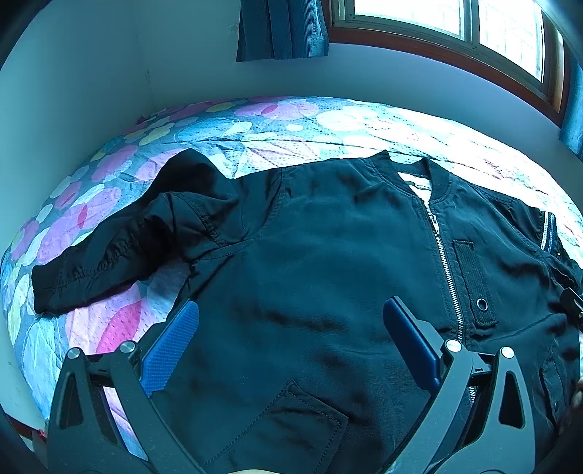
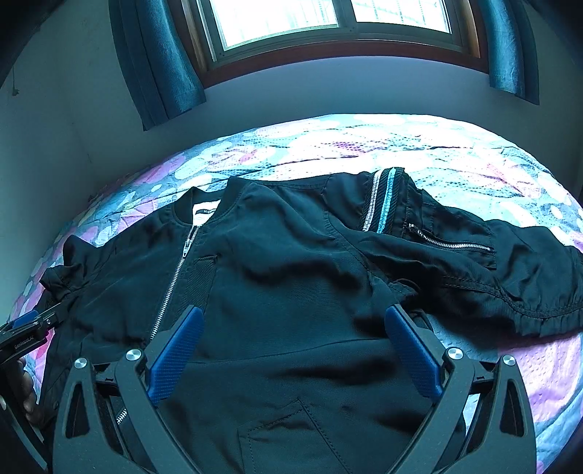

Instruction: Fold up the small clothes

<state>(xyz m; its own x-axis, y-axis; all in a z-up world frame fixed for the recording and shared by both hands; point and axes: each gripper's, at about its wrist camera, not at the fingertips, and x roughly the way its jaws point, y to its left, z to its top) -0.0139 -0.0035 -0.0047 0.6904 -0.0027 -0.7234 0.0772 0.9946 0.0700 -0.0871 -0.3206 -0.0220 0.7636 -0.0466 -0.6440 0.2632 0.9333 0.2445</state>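
Here, both tools spread over black jacket (image 1: 328, 237), sleeve zip pocket (image 2: 448, 240) only in right view

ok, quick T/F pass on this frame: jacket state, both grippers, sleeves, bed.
1. The black jacket lies front up on the floral bedspread with its front zipper closed. True.
2. The left gripper is shut on the jacket. False: its jaws stand wide open over the jacket's body, holding nothing.
3. The right gripper is open too. True.
4. Both sleeves are already folded across the chest. False: the plain sleeve and the striped sleeve both lie out to the sides.
5. The striped sleeve carries a small zip pocket. True.
6. The jacket lies on a bare wooden table. False: it lies on the bedspread, below a window.
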